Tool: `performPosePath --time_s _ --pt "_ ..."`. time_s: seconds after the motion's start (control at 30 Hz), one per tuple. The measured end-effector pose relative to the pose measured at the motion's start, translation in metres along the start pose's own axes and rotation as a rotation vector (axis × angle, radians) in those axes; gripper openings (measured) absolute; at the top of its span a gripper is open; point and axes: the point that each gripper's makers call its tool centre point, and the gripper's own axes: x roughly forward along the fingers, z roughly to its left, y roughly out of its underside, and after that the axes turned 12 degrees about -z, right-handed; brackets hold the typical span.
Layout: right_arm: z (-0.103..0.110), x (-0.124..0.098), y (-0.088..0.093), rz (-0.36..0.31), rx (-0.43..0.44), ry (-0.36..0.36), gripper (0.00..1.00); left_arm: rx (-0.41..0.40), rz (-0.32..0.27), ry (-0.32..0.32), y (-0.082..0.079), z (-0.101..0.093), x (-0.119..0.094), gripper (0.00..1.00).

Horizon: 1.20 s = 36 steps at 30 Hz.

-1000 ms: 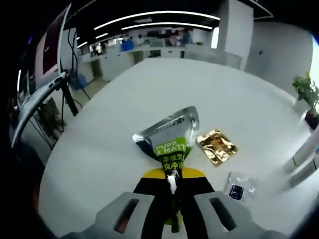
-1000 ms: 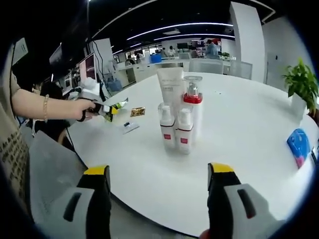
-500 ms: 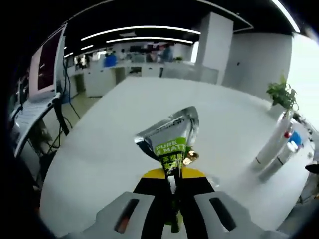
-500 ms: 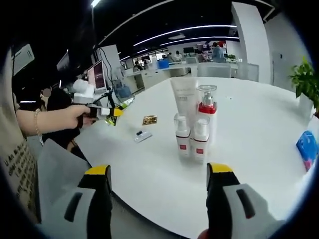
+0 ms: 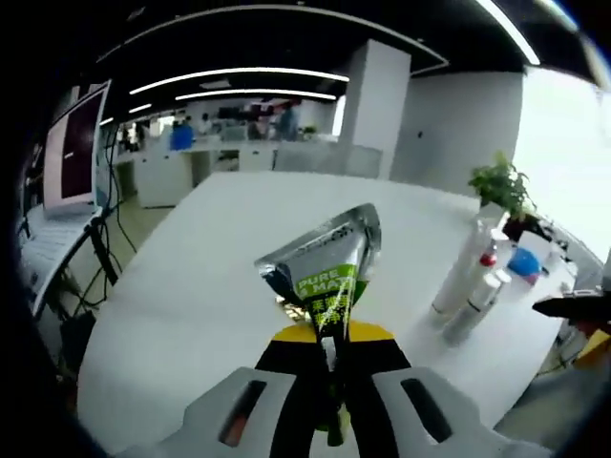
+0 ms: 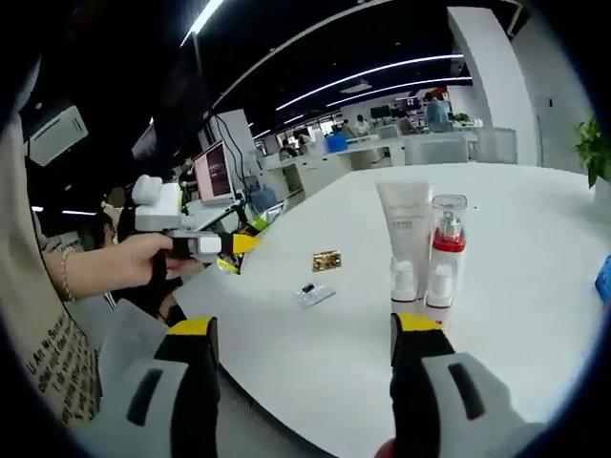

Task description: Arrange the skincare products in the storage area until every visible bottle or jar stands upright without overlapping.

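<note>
My left gripper (image 5: 329,351) is shut on the lower end of a silver and green sachet (image 5: 323,269), held up above the white table (image 5: 210,286). In the right gripper view a hand holds that gripper (image 6: 239,244) off the table's left edge. A white tube (image 6: 406,225), a pump bottle with a red collar (image 6: 447,239) and two small white bottles (image 6: 404,282) stand upright in a tight group. The same group (image 5: 468,281) stands at the right in the left gripper view. My right gripper (image 6: 305,329) is open, below the near table edge.
A gold sachet (image 6: 326,260) and a small clear sachet (image 6: 315,294) lie flat on the table left of the bottles. A blue packet (image 5: 523,260) and a potted plant (image 5: 501,181) sit past them. Desks and a monitor (image 6: 212,172) stand beyond the left edge.
The left gripper has swung right with the sachet still held, bringing the bottles into its view. The right gripper's view has shifted, so the bottles sit further right and smaller.
</note>
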Motion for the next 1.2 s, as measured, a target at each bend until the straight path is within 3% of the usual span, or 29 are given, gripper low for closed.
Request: performPosePath --time_s 0.13,0.3,0.4,0.7,0.97,1.2 --pt "0.015 0.007 -0.012 -0.046 0.029 -0.043 0.71 0.035 -0.034 0.058 -0.013 -0.018 -0.011 0.03" --pt "0.029 0.014 -0.019 -0.089 0.088 -0.078 0.69 -0.016 -0.055 0.146 -0.02 -0.04 -0.024 0.03" --pt "0.036 0.017 -0.024 -0.119 0.132 -0.094 0.67 -0.057 -0.059 0.234 -0.022 -0.061 -0.033 0.03" --pt "0.046 0.029 -0.049 -0.235 0.272 -0.127 0.62 -0.041 -0.011 0.43 -0.012 -0.113 -0.062 0.03" --pt "0.044 0.033 -0.062 -0.302 0.355 -0.113 0.51 -0.023 -0.007 0.499 -0.012 -0.135 -0.07 0.04" --pt "0.042 0.029 -0.061 -0.321 0.372 -0.103 0.26 -0.01 0.005 0.513 -0.007 -0.141 -0.076 0.04"
